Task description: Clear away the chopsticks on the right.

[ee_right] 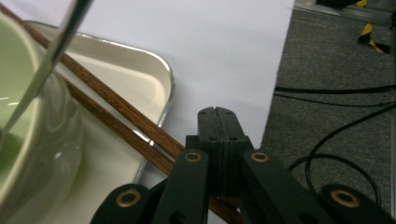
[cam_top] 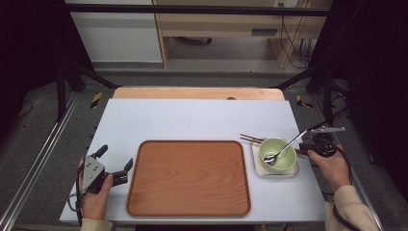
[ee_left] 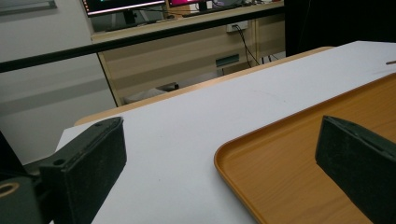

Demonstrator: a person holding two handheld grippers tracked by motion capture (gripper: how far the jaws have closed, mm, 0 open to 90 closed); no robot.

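Note:
A pale green bowl [cam_top: 285, 156] stands on a small white tray [cam_top: 257, 168] at the table's right side. A metal spoon [cam_top: 288, 143] leans in the bowl, its handle pointing up and right. Two brown chopsticks [cam_top: 251, 139] lie across the small tray beside the bowl. My right gripper [cam_top: 305, 147] sits just right of the bowl. In the right gripper view its jaws [ee_right: 218, 114] are pressed together with nothing between the pads, and the chopsticks [ee_right: 116, 102] run underneath them. My left gripper [cam_top: 115, 158] rests open at the front left, beside the large wooden tray [cam_top: 187, 178].
The grey tabletop [cam_top: 192, 120] lies bare behind the wooden tray [ee_left: 299, 168]. Black frame bars stand at both sides, and cables lie on the floor to the right. The table's right edge is close to my right hand.

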